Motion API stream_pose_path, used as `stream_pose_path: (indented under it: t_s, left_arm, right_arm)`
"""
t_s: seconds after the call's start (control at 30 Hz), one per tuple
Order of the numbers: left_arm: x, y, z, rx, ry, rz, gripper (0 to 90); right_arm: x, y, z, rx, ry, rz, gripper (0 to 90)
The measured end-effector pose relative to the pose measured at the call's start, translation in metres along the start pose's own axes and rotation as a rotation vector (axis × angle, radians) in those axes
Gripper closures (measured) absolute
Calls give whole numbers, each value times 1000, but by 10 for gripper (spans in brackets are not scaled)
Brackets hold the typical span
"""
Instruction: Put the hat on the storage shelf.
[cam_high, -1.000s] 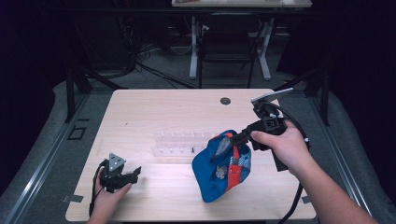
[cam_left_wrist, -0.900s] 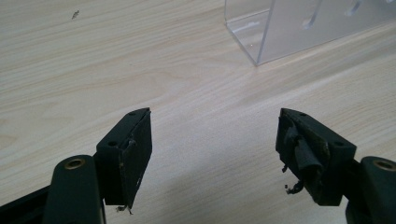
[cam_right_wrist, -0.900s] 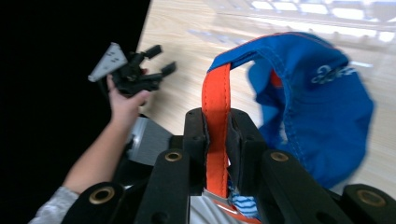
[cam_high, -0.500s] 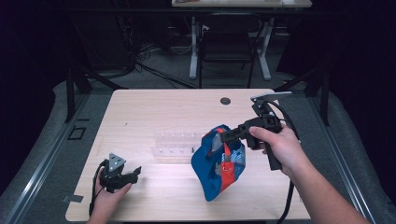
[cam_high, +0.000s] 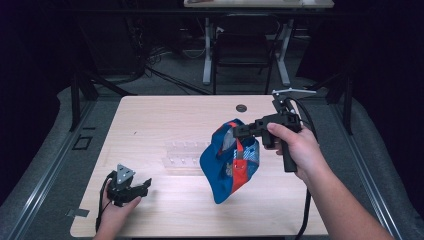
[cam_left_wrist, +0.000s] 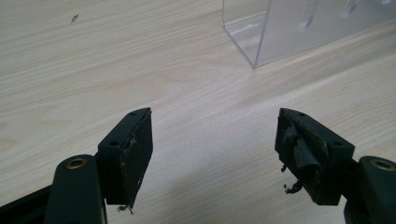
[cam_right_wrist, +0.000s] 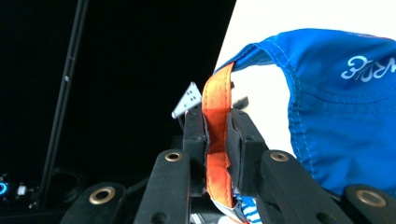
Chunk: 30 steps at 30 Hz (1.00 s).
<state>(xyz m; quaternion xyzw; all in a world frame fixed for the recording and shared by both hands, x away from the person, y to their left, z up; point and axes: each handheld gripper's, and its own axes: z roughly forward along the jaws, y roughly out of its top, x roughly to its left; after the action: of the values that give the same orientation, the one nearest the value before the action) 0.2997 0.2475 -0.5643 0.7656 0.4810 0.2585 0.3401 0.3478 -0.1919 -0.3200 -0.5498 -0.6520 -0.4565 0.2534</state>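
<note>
A blue cap (cam_high: 227, 162) with orange and white trim hangs in the air over the table's middle right. My right gripper (cam_high: 236, 132) is shut on its orange inner band (cam_right_wrist: 217, 140), and the blue crown (cam_right_wrist: 341, 107) droops to the right in the right gripper view. A clear plastic rack (cam_high: 185, 152) lies on the table just left of the cap; one corner of the rack (cam_left_wrist: 299, 28) shows in the left gripper view. My left gripper (cam_high: 144, 186) rests near the front left of the table, open, with bare wood between its fingertips (cam_left_wrist: 135, 154).
The light wooden table (cam_high: 165, 120) has a small dark round grommet (cam_high: 242, 107) near its far edge. Beyond the table stand a dark chair (cam_high: 242, 50) and desk legs. Black cables trail from both grippers.
My right gripper has lifted the cap higher and carried it a little left and away from the front edge. The left gripper has stayed where it was.
</note>
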Motion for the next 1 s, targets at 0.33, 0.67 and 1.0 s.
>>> stream_pose_path:
  t_s: [0.33,0.67,1.0]
  left_arm:
    - [-1,0,0,-10,-6,-8,280]
    - [-4,2,-1,-31,-15,4,332]
    - [-5,3,-2,-38,-21,13,332]
  right_arm:
    - [5,16,-1,-69,22,11,788]
    - [6,33,10,-134,26,25,788]
    - [9,48,28,-188,-4,27,788]
